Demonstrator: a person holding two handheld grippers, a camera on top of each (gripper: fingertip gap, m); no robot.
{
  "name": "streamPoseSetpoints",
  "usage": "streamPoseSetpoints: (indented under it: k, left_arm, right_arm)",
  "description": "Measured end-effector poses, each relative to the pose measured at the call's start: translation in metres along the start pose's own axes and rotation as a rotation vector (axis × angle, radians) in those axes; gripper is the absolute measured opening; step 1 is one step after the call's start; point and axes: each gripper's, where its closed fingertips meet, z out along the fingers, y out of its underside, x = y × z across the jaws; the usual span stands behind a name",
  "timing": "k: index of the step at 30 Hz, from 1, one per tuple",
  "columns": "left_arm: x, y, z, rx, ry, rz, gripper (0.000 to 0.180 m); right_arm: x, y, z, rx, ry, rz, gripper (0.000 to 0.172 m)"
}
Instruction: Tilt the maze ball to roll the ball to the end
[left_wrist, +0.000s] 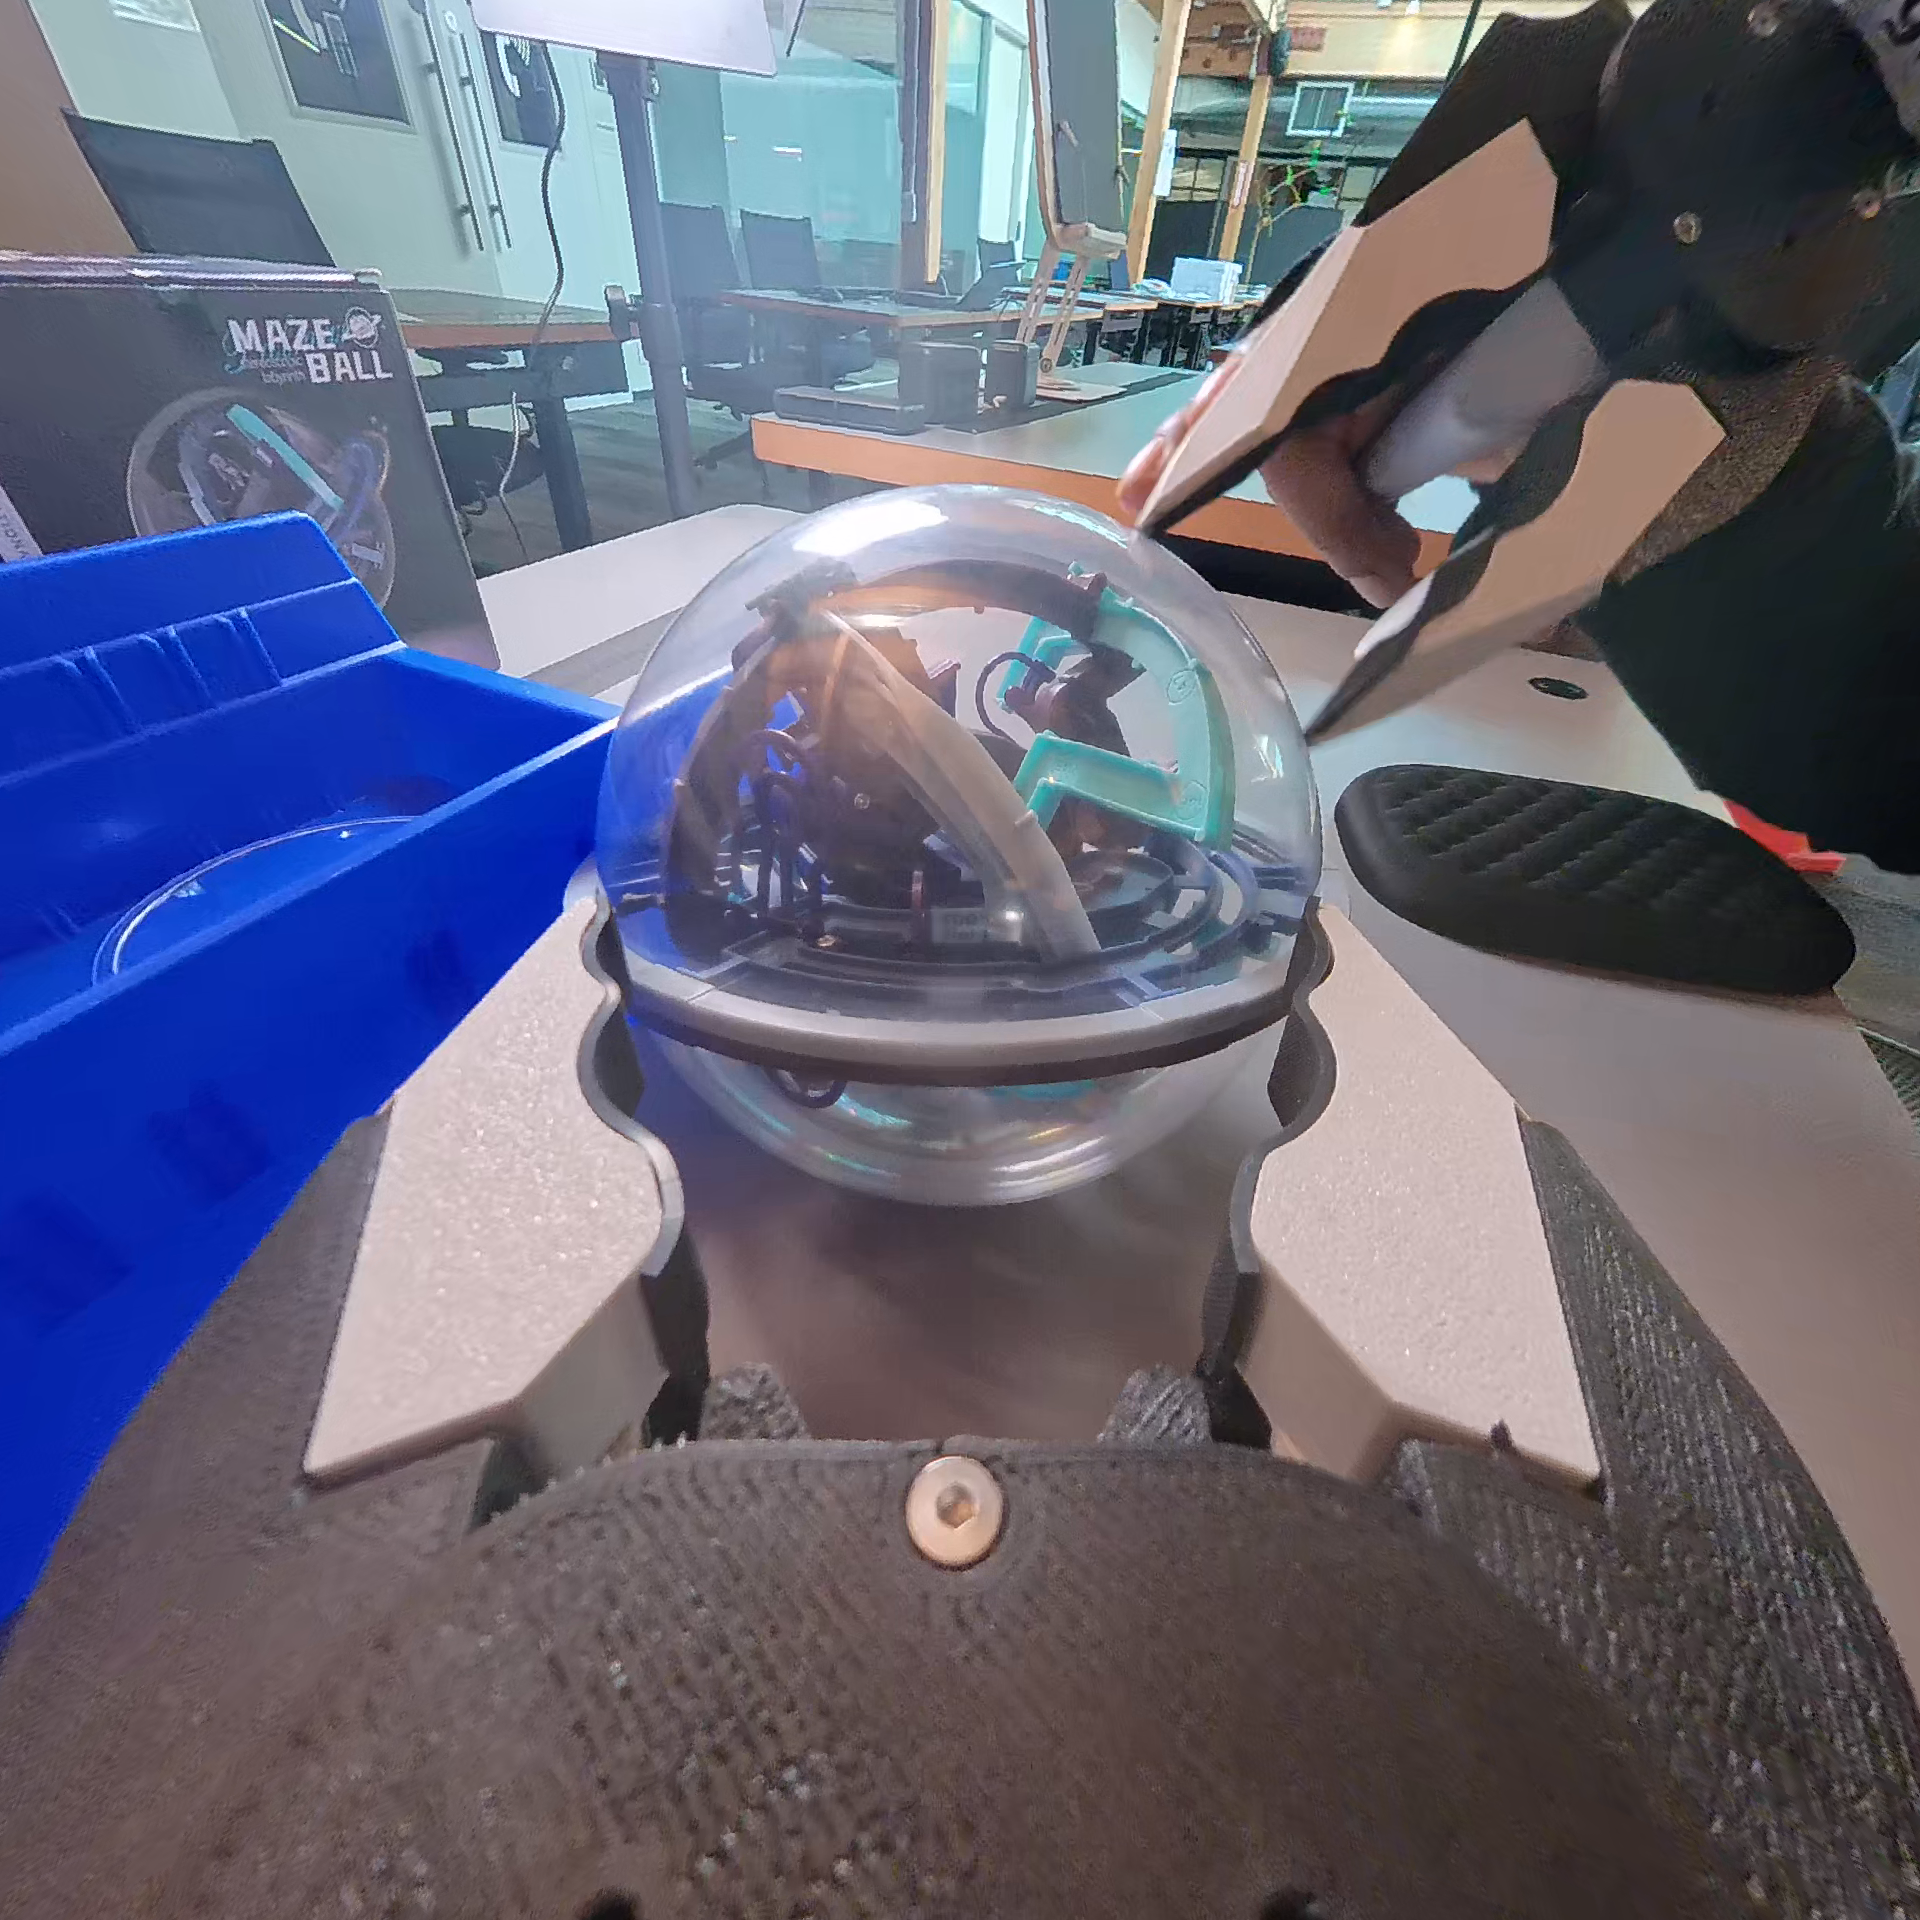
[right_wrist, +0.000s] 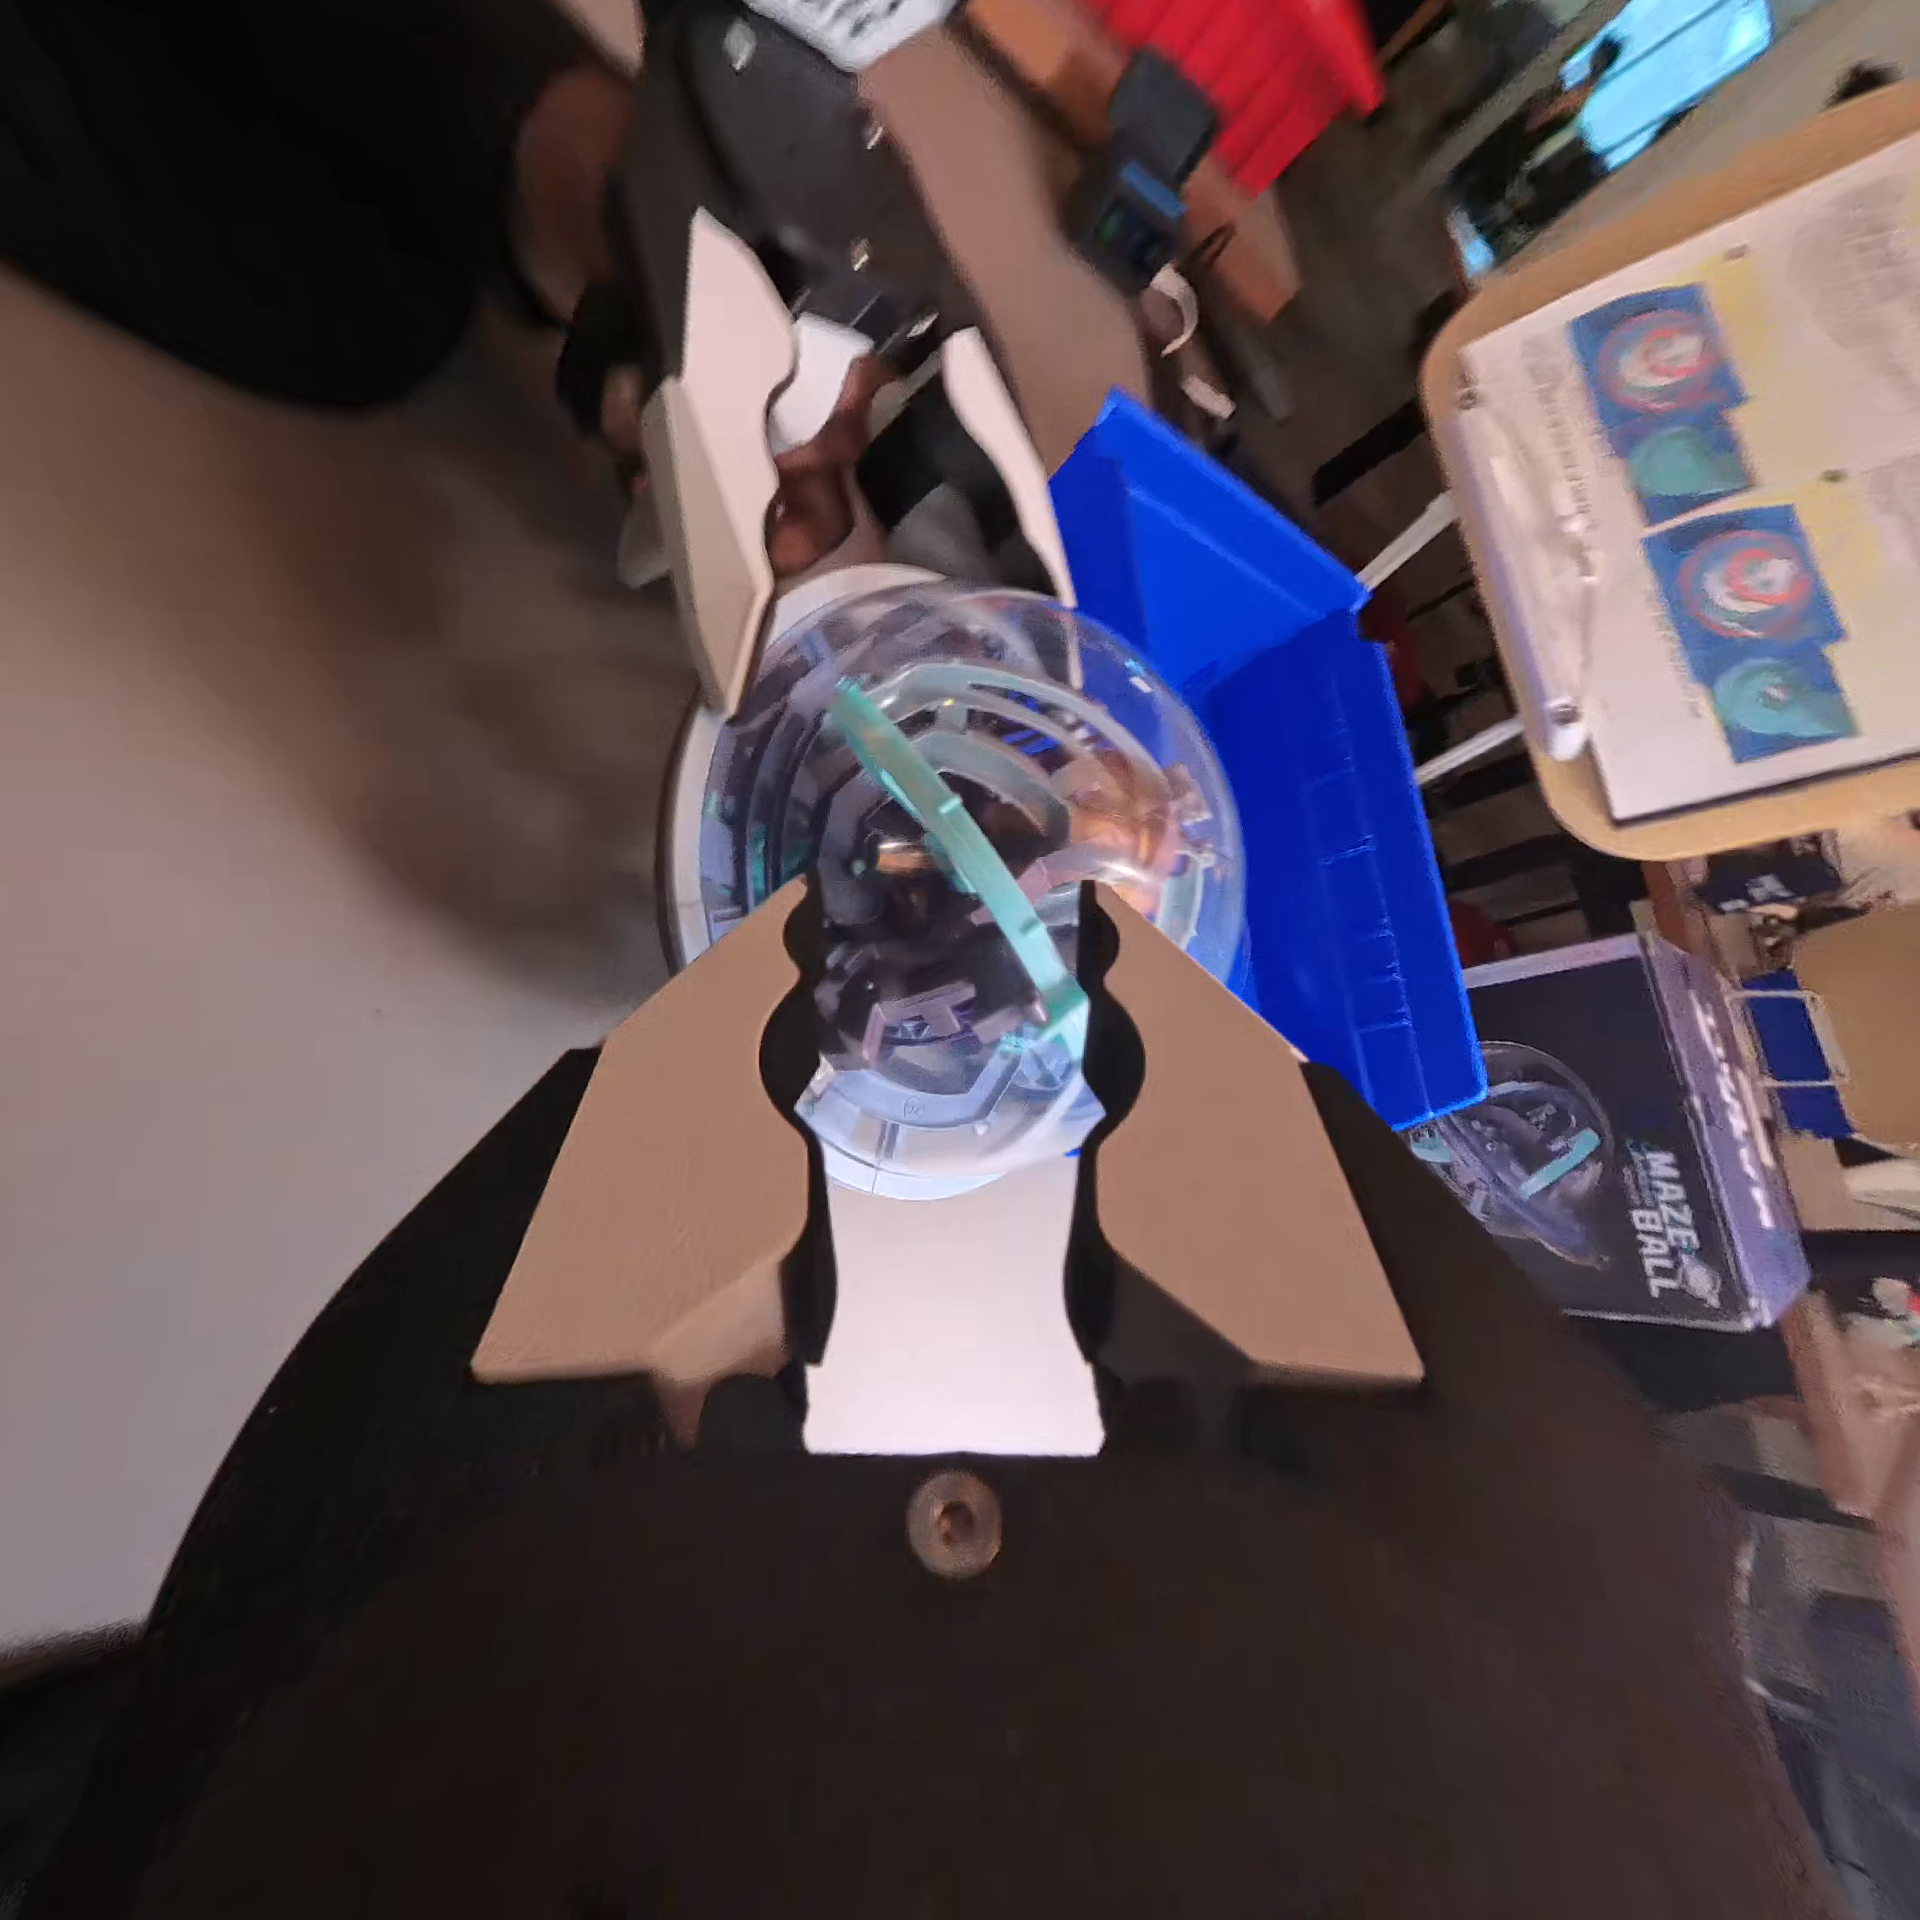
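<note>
My left gripper (left_wrist: 951, 925) clamps the maze ball (left_wrist: 956, 831) at its grey waist band, mid-frame, just above the desk (left_wrist: 1662, 1122).

Nearest me, both left pads press the band from either side, spread wide, and that rim looks like the right hold: the clear shell is hard, smooth and likely slippery, light, and could scratch or crack if squeezed. The ball has no long axis; its band lies about level, the dome facing up, the teal track arching at upper right inside. My right gripper (left_wrist: 1226, 634) hovers at the upper right, part-open and holding nothing, one tip by the dome. A blue bin (left_wrist: 260, 831) sits left and the box (left_wrist: 208, 416) beyond.
</note>
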Motion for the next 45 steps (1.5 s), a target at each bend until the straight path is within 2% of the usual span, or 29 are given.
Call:
streamPoseSetpoints:
  k: [1,3,9,12,14,24,29,32,36,40,45]
  left_arm:
    - [-0.001,0.0,0.0,0.001,-0.005,-0.006,0.123]
    - [-0.001,0.0,-0.001,0.002,-0.003,-0.01,0.123]
    - [0.002,-0.003,0.001,0.013,-0.002,0.01,0.121]
    - [0.005,-0.004,0.0,0.02,0.009,0.015,0.119]
    - [0.008,-0.004,-0.002,0.021,0.032,0.006,0.125]
    - [0.012,0.002,-0.015,0.033,0.142,0.022,0.128]
    - [0.002,0.002,-0.017,0.054,0.125,0.012,0.127]
    - [-0.018,-0.004,-0.025,0.093,0.075,-0.031,0.124]
    - [-0.031,0.017,-0.018,-0.005,0.061,-0.045,0.125]
    - [-0.019,0.019,-0.006,-0.039,0.147,-0.042,0.128]
    - [-0.009,0.023,-0.002,-0.07,0.186,-0.032,0.122]
  right_arm:
    - [0.0,0.0,0.003,-0.026,-0.011,-0.026,0.057]
    - [0.002,-0.001,0.005,-0.044,-0.045,-0.015,0.067]
    - [0.012,0.008,0.017,-0.085,-0.156,0.184,0.114]
    - [0.01,0.017,0.027,-0.115,-0.228,0.268,0.12]
    - [0.011,0.021,0.031,-0.113,-0.235,0.283,0.125]
    - [0.015,0.024,0.029,-0.007,-0.251,0.348,0.122]
    - [0.015,0.028,0.026,0.048,-0.227,0.387,0.12]
    - [0.015,0.03,0.024,0.075,-0.22,0.408,0.12]
    - [0.013,0.038,0.025,0.103,-0.242,0.457,0.12]
    - [0.009,0.047,0.027,0.137,-0.254,0.489,0.119]
    - [0.008,0.048,0.027,0.173,-0.258,0.512,0.119]
